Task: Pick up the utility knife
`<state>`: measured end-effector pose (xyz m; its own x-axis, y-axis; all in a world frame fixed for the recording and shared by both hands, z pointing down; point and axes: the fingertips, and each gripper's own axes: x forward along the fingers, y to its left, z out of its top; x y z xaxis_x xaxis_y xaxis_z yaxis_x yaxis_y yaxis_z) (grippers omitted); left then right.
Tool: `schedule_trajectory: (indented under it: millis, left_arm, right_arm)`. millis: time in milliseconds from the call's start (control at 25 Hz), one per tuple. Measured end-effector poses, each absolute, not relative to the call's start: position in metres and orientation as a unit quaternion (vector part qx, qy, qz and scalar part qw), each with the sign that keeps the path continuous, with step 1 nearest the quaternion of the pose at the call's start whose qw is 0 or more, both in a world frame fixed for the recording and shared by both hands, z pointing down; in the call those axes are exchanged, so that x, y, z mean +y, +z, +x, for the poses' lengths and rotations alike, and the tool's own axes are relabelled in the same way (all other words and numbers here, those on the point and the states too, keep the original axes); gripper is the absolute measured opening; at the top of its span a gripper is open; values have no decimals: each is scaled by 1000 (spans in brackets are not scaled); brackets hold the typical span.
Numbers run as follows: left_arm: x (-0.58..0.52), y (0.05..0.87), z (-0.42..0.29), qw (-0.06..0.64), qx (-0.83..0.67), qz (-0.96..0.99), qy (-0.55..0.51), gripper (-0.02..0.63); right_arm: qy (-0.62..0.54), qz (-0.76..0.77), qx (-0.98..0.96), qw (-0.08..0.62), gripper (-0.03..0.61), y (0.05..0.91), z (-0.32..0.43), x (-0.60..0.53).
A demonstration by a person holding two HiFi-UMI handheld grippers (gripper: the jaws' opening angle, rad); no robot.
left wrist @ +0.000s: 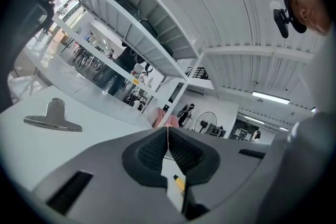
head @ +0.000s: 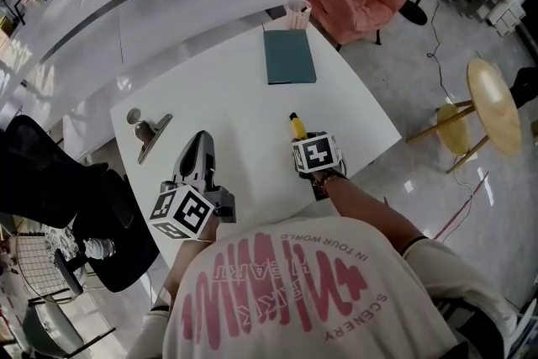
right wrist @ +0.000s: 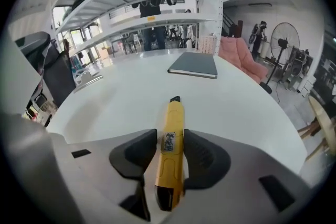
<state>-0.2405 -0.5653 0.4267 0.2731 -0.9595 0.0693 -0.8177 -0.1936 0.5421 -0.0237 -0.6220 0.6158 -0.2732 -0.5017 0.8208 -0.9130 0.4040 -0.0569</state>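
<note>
My right gripper (right wrist: 170, 138) is tipped down over the knife (right wrist: 171, 165). Its jaws stand apart on either side of the yellow body, and I judge they are not pressing yet, since a sliver of gap shows on the left pad's side. The knife lies flat on the white table (head: 235, 88) near my edge, with its black nose pointing away from me toward the notebook (head: 290, 56). My left gripper (left wrist: 167, 147) hangs level over the table with its jaws together on nothing. My main worry is the off-centre fit. The body sits closer to one pad, so that pad would likely meet it first on closing and shove or twist it across the slick tabletop. The plastic looks smooth, and the pads sit on the rear half, so a light squeeze could let the nose droop or the knife slide out as I lift. Coming in this steeply, I could also scrape the jaw tips on the table. I can't see whether any blade is out. The metal clip (head: 150, 132) sits well apart, out of the way. As for containers, I see only a small pale holder (head: 298, 15) by the shelf post at the far edge, and I can't make out its contents.
</note>
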Motion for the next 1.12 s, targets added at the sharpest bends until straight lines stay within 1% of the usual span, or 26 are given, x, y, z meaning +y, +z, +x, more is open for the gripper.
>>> schedule_trajectory:
  millis: [240, 520, 800, 1120]
  left_arm:
    - [-568, 430, -239, 247, -586, 758, -143, 25]
    - [-568, 430, -238, 249, -582, 761, -141, 25]
    - [-569, 429, -238, 248, -578, 764, -146, 25]
    - [-573, 430, -238, 253, -573, 765, -149, 25]
  right_arm:
    - [273, 469, -752, 374, 166, 617, -23, -624]
    - [282, 469, -749, 373, 142, 617, -20, -624]
    - [285, 460, -743, 395, 137, 616, -17, -620]
    - [336, 471, -731, 361, 135, 614, -12, -612]
